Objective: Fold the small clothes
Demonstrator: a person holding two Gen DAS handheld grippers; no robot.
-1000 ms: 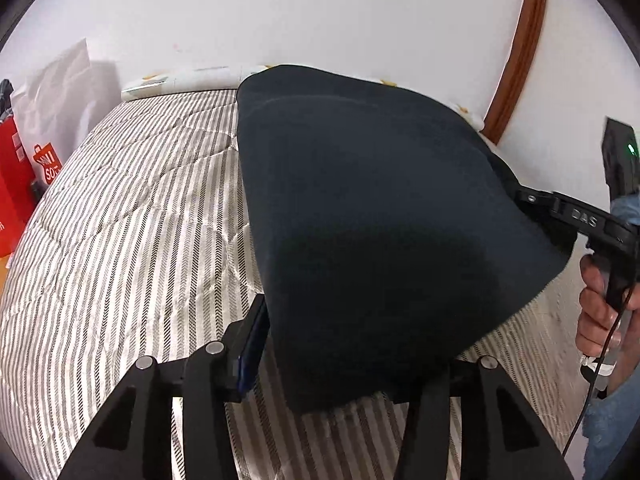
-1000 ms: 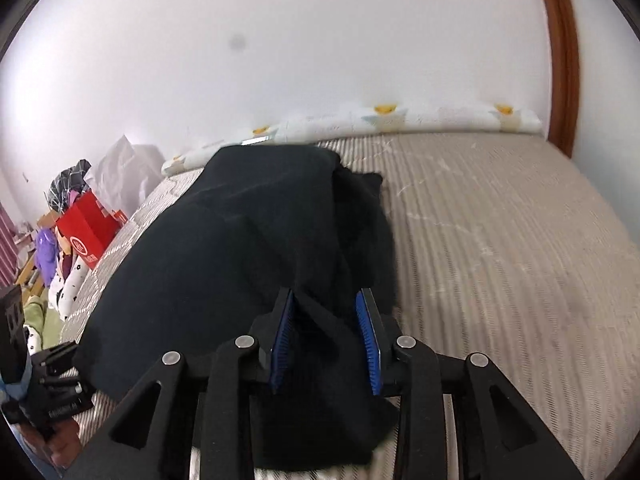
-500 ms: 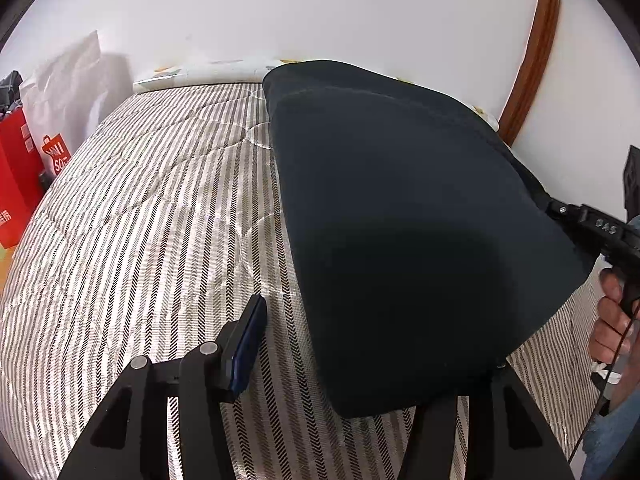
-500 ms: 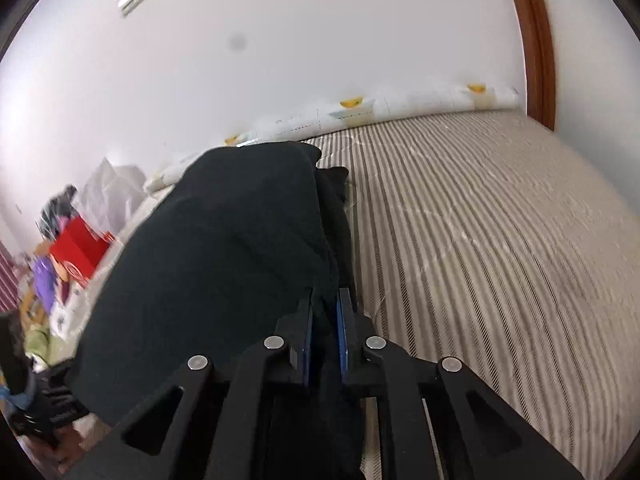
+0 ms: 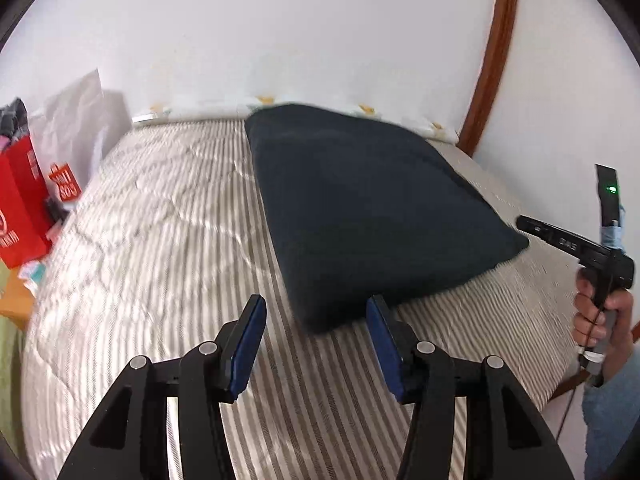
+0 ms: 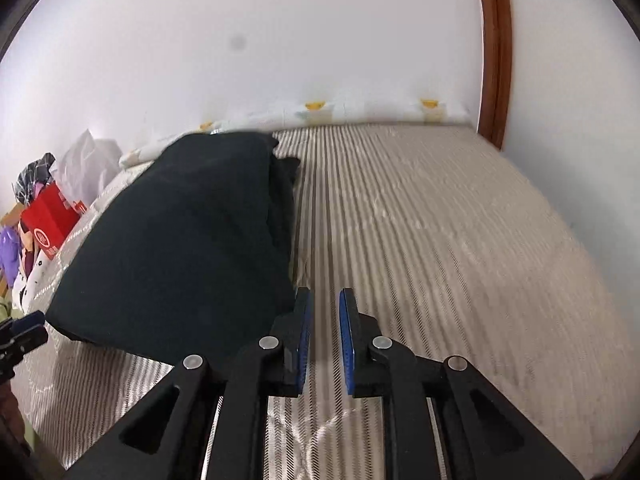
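Dark, soft cloth [image 5: 360, 216], folded into a thick pad, lies on the striped bed [image 5: 152, 248], its near corner at 12 o'clock from the left claw [image 5: 316, 336]. That claw hangs about half open with nothing between its blue pads [image 5: 248, 340]; the corner sits just beyond them, apart from both. The right claw [image 6: 324, 332] shows a narrow gap that is widening, empty, with the cloth's edge just beside its left finger at 10 o'clock. Judged risks: either claw could brush the near edge while drawing away and drag the top layer, since the finger stands so close; the bulging fold could also spring open, as nothing now presses it flat, and a loose layer at the far right edge already peeks out. Legible writing: white letters on the red bags [image 5: 20, 208] at 9 o'clock are too blurred to read; the right claw's body carries pale marks, also unreadable.
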